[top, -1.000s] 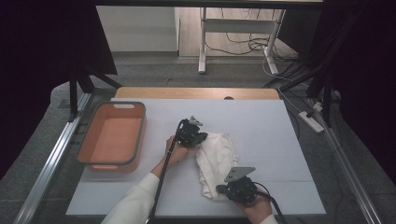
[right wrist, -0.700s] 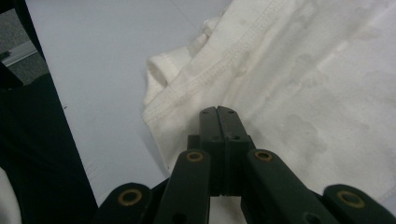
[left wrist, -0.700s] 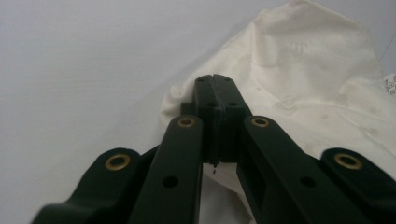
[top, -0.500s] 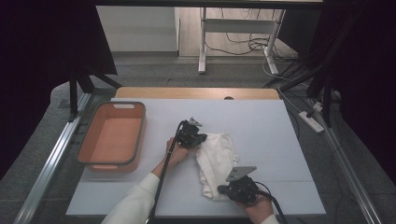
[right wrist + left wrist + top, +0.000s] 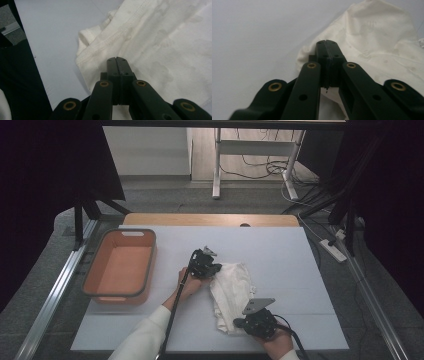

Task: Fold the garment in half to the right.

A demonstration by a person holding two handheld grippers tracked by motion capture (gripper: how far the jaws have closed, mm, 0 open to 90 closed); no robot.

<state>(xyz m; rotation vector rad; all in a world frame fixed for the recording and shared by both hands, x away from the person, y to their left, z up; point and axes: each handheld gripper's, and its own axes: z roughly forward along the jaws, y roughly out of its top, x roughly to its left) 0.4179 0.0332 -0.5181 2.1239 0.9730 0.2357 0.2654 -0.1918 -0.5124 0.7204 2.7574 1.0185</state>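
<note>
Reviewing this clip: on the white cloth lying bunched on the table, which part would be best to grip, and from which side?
Probably the stitched hem at the near corner of the white cloth: it is thick, folded and slightly raised off the table, so the jaws could come in low from the near side. The right gripper sits there, its jaws together; whether they pinch cloth is unclear.

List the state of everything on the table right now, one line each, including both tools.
White cloth: crumpled and partly folded, lying on the table between the two tools.
Orange basket: upright, empty, on the table's left side.
Left tool: jaws closed, over the cloth's edge; whether cloth is pinched cannot be told.
Right tool: jaws closed, over the cloth near its stitched hem; a pinch cannot be told either.
</note>
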